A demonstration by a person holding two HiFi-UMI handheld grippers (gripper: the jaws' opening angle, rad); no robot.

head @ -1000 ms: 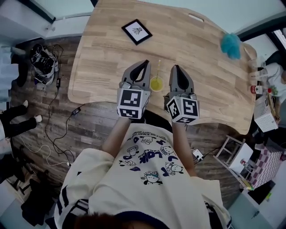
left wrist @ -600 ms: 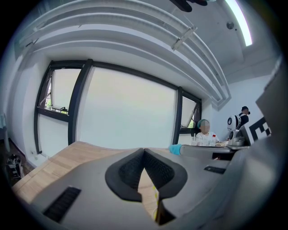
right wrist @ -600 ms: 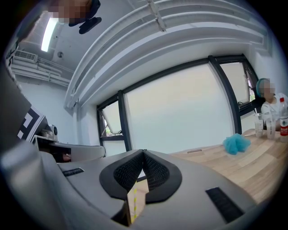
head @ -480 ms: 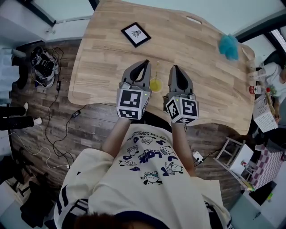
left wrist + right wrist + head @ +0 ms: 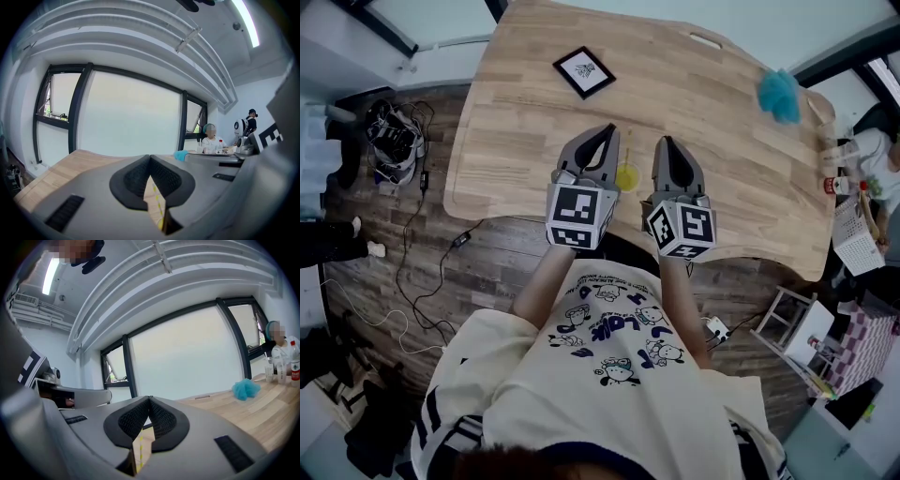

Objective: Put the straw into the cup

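Left gripper (image 5: 607,131): jaws pressed together at the tips, holding nothing, just left of the cup (image 5: 626,175).
Right gripper (image 5: 664,142): jaws likewise together, holding nothing, just right of the cup.
Straw (image 5: 630,145): extends from the cup's far side.

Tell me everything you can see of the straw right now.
The straw is a thin, pale yellow stick, seemingly striped yellow and white in the gripper views. It lies flat on the wooden table, pointing away from the near edge, between the left gripper and the right gripper, both shut and neither holding it. Its near end comes close to the small yellow cup; contact is unclear. It is not in the cup.
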